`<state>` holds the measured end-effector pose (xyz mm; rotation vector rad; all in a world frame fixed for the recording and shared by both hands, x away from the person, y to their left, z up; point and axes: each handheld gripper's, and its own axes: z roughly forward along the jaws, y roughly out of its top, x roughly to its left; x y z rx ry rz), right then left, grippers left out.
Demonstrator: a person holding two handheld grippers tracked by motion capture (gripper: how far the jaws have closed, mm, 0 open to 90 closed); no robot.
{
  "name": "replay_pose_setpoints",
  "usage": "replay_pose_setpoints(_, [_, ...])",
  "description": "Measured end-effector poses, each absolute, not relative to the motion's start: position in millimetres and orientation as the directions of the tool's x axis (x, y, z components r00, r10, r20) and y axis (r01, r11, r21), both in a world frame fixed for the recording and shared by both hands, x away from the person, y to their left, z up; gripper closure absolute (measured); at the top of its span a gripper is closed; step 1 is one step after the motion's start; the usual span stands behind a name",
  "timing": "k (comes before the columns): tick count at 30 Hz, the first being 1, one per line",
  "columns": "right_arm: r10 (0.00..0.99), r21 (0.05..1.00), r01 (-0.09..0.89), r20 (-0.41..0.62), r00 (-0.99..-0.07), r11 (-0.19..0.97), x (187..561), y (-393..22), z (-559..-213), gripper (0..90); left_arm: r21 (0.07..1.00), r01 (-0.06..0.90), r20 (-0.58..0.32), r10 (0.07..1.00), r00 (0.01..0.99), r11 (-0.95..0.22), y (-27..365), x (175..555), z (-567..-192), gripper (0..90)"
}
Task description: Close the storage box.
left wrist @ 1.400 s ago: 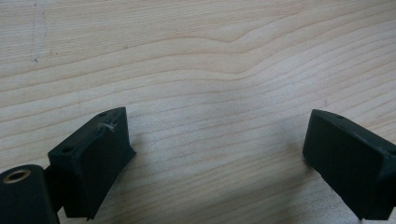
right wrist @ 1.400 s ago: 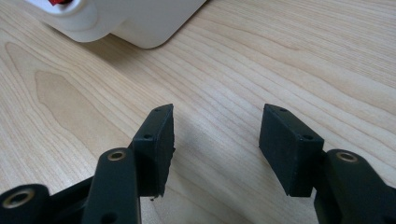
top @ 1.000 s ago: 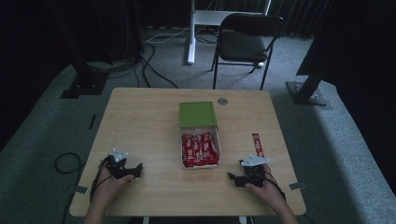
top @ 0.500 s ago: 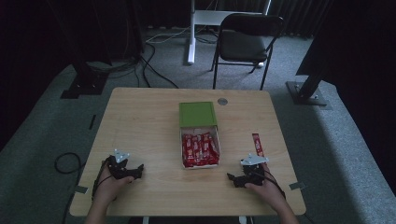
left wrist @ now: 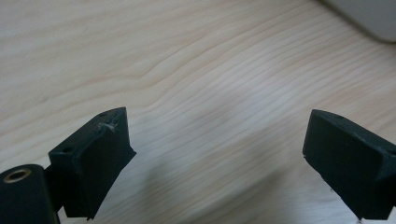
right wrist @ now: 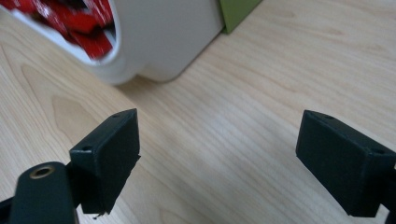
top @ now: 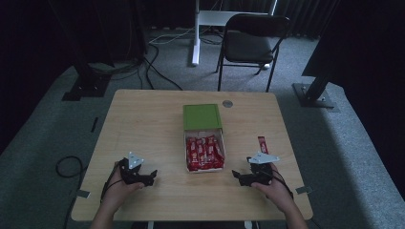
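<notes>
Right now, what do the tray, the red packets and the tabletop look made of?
Tray: probably plastic, white and smooth, with rounded moulded corners. Red packets: likely glossy film or foil wrappers; they catch the light, print unreadable. Tabletop: pale wood or wood-look laminate, matte, with visible grain lines; which one I can't tell.

A dim room: grey carpet (top: 43,124), a black folding chair (top: 250,43) beyond the wooden table (top: 143,119).
</notes>
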<state>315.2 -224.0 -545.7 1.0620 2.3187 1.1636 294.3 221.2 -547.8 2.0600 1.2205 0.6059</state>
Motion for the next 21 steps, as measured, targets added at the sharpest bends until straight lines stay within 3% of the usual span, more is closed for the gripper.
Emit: replay_pose_setpoints(21, [0.711,0.864,0.388,0.052,-0.701,0.320,323,-213,-511,13.1,0.788,0.433,0.085,0.774,0.628,-0.438,163,289,-515,8.4])
